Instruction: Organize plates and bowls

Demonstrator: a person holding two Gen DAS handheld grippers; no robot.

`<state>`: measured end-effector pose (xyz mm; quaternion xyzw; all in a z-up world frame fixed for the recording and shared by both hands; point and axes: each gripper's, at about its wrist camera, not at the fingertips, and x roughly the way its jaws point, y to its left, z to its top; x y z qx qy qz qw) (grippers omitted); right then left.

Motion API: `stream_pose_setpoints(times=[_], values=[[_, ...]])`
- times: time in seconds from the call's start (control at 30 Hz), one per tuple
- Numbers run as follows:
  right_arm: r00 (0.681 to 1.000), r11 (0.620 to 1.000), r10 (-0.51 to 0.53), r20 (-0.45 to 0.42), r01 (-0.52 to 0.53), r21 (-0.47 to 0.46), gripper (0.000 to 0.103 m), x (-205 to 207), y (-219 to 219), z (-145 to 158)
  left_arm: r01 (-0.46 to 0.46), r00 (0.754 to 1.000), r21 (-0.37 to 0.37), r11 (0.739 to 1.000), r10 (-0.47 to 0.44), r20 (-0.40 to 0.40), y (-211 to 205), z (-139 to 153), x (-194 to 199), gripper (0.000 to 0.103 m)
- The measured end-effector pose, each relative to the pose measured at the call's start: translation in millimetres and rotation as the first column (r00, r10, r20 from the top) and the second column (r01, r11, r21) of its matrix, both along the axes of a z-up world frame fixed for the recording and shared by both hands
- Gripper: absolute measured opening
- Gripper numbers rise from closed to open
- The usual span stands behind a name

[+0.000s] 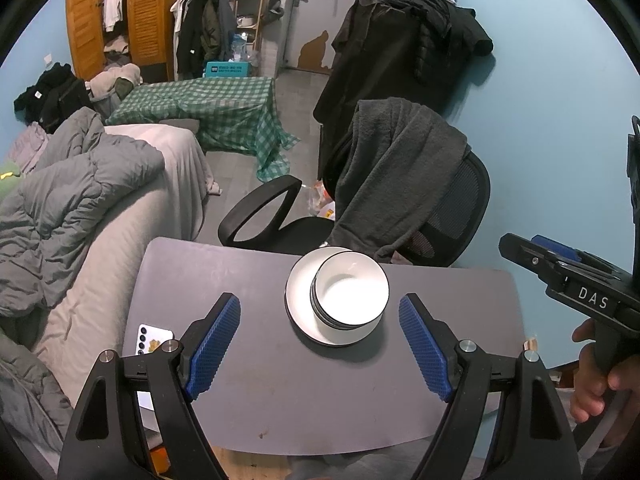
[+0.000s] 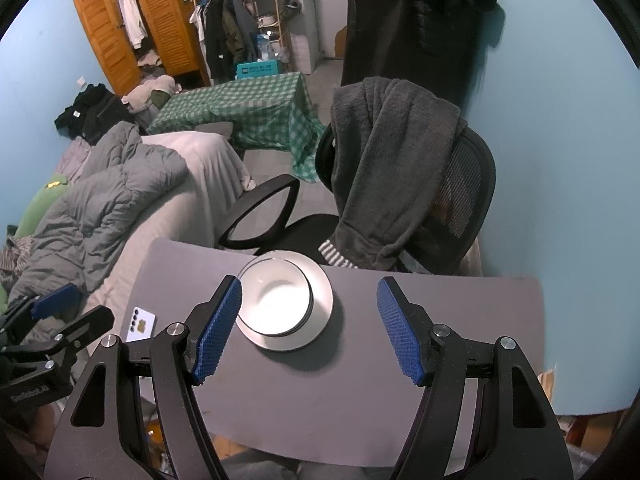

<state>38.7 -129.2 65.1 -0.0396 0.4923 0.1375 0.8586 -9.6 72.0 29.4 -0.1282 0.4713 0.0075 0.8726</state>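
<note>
Ahead of both empty, spread grippers, left gripper (image 1: 320, 354) and right gripper (image 2: 308, 330), stacked bowls (image 1: 349, 294) sat on a plate (image 1: 298, 312), centred nearer the left.

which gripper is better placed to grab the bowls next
Left, probably. The bowls on the plate sit centred between the open left gripper; the right gripper is offset.

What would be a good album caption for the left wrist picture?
Open left hand-held gripper hovers over a grey table where stacked white bowls sit on a plate.
</note>
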Motion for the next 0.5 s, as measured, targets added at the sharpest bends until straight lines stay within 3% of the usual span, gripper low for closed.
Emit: stream_pose_setpoints(times=[0.5], values=[[1.0,1.0,0.007,-0.001,-0.007,0.001,0.069,0.7,0.3,-0.8,0.009,1.0,0.026,1.0,-0.008,-0.008,-8.9,1.4,13.4,0.083]])
